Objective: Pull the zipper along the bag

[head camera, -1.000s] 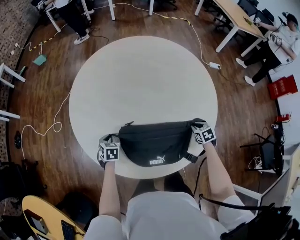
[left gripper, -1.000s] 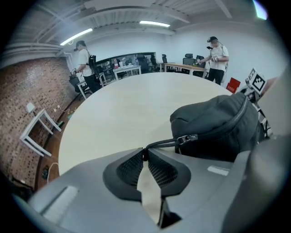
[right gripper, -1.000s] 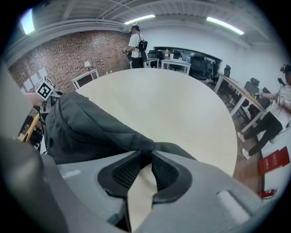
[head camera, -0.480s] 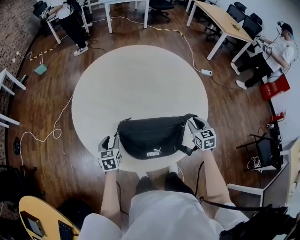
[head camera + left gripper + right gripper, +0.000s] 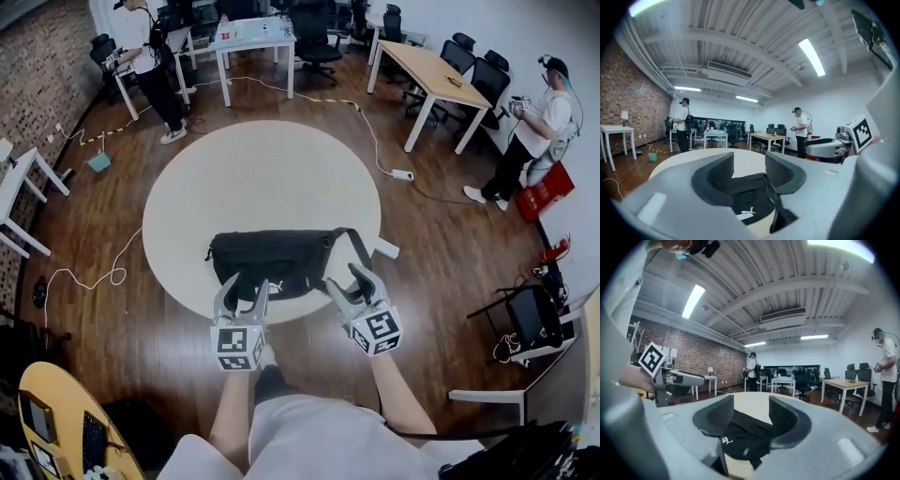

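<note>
A black waist bag [image 5: 281,261] with a white logo lies on the near part of the round pale table [image 5: 262,183], its strap looping off the right end. Both grippers hang above the table's near edge, short of the bag. The jaws of my left gripper [image 5: 244,292] are opening with nothing between them. My right gripper [image 5: 349,281] is opening too, also with nothing in it. In the left gripper view the bag [image 5: 751,196] lies beyond the parted jaws of that gripper [image 5: 749,169]. The right gripper view shows the bag [image 5: 745,438] past its own gripper [image 5: 751,413].
A person [image 5: 150,52] stands by a desk at the back left and another person [image 5: 536,122] at the right. Desks and office chairs line the far side. A cable and power strip [image 5: 401,174] lie on the wooden floor. A yellow table [image 5: 47,427] is at lower left.
Both grippers have let go of the bag's ends, opened, and drawn back and up toward me. The bag stays on the table. The head view has tilted up to show more of the room.
</note>
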The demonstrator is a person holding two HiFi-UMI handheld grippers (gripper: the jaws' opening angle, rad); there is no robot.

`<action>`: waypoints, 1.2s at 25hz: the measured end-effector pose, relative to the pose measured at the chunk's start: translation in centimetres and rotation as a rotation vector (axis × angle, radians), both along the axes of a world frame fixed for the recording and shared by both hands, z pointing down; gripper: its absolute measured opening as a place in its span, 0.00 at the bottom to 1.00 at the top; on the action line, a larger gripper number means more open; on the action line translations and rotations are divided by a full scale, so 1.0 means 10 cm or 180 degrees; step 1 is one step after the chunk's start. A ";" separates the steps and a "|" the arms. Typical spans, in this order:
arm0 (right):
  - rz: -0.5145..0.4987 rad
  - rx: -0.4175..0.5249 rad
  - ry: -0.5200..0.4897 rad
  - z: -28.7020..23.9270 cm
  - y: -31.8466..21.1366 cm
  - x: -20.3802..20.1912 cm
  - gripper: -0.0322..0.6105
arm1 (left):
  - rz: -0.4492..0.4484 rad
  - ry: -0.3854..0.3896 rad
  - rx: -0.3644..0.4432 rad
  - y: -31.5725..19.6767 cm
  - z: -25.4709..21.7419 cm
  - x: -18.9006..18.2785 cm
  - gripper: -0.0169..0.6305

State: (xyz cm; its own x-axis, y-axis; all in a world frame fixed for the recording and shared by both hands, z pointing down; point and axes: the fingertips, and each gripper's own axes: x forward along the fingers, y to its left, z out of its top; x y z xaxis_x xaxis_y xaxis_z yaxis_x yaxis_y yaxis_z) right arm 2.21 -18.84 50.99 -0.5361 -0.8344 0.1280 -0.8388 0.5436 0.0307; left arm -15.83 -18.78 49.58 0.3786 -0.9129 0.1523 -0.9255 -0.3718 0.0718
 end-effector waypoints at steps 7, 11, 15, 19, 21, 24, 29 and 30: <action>-0.0071 0.0364 0.0006 -0.51 1.37 0.81 0.41 | -0.0391 0.0028 0.0286 1.52 -0.39 0.88 0.38; -0.0125 0.0319 -0.0081 -0.66 1.94 0.90 0.41 | -0.0347 -0.0068 0.0267 2.06 -0.52 1.10 0.39; -0.0168 0.0278 -0.0235 -0.87 2.28 0.83 0.41 | -0.0252 -0.0080 0.0405 2.37 -0.82 1.21 0.41; -0.0083 0.0338 -0.0058 -1.02 2.46 0.63 0.41 | -0.0287 -0.0268 0.0591 2.57 -1.01 1.04 0.42; -0.0053 0.0341 -0.0015 -1.05 2.55 0.48 0.41 | -0.0321 -0.0260 0.0558 2.69 -1.00 0.90 0.42; -0.0015 0.0354 -0.0038 -1.10 2.71 0.29 0.41 | -0.0361 -0.0213 0.0514 2.87 -0.98 0.74 0.42; 0.0235 0.0399 -0.0138 -1.10 2.85 0.15 0.41 | -0.0419 -0.0212 0.0495 3.02 -0.92 0.50 0.41; 0.0295 0.0415 -0.0143 -1.11 2.87 0.16 0.41 | -0.0440 -0.0207 0.0492 3.04 -0.92 0.47 0.41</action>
